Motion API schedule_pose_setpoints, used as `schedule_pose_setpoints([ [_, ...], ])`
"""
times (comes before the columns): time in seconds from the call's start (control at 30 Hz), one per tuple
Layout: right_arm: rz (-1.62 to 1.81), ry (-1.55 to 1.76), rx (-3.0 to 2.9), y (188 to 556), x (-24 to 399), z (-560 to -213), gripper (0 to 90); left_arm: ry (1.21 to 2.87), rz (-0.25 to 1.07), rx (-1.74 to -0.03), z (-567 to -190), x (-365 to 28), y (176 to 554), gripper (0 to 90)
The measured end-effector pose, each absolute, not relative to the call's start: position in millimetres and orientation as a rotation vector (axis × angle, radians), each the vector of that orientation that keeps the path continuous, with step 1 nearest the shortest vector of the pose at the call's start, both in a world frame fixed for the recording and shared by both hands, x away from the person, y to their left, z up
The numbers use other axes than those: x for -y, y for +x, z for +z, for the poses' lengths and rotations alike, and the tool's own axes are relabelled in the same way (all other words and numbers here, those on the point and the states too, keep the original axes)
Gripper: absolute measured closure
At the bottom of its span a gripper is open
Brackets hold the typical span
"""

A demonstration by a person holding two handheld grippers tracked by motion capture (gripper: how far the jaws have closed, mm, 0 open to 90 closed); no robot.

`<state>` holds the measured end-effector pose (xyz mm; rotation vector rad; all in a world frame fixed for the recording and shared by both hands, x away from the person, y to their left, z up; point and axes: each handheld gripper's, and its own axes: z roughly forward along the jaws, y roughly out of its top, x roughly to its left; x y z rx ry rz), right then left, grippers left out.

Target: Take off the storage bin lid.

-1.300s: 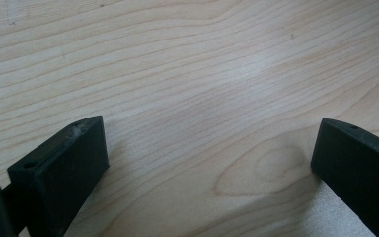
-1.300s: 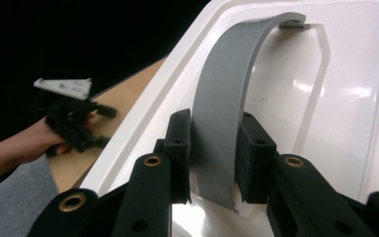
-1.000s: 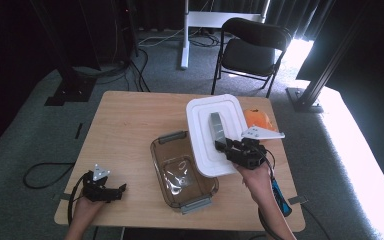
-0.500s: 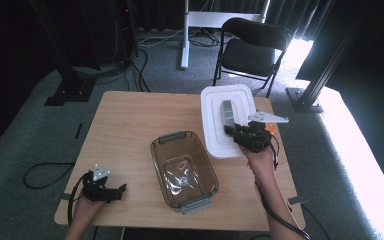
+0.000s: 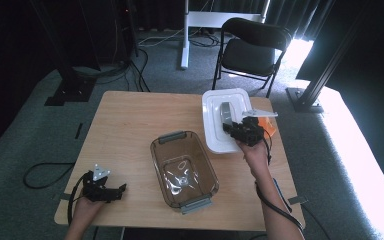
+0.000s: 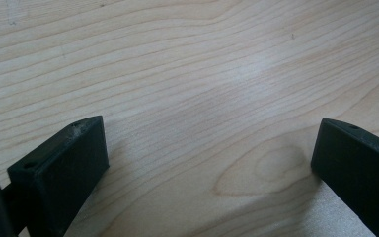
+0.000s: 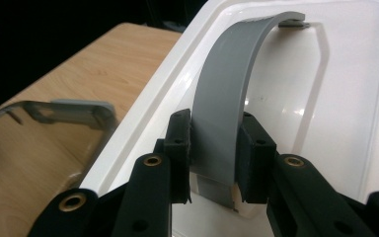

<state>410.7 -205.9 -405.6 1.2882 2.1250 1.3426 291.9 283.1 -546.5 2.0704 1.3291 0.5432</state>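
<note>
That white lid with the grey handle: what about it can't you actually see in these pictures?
- High view: the near end of the white lid sits behind the right tongs and hand.
- Right gripper view: the grey handle has its lower end hidden between the pads; the lid's edges are cut off by the frame.
- Whether the lid rests on the table cannot be told.

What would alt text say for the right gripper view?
Two black tongs clamp the grey arched handle of a white lid. To the left lie a wooden table and the corner of a clear brown dish.
</note>
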Motion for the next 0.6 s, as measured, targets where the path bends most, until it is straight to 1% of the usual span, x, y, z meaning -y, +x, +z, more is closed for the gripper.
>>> schedule_pose_setpoints([
  [0.17,1.304,1.303,-2.152,421.8,202.7,-416.6,70.9,2.070,0.543,-1.329,-546.5,-283.1,291.9,1.3],
  [0.27,1.309,1.322,-2.162,430.0,198.6,-430.8,70.9,2.071,0.543,-1.329,-546.4,-283.1,291.9,1.3],
  [0.6,1.304,1.365,-2.195,443.9,188.9,-457.8,70.9,2.070,0.543,-1.329,-546.5,-283.0,291.9,1.3],
])
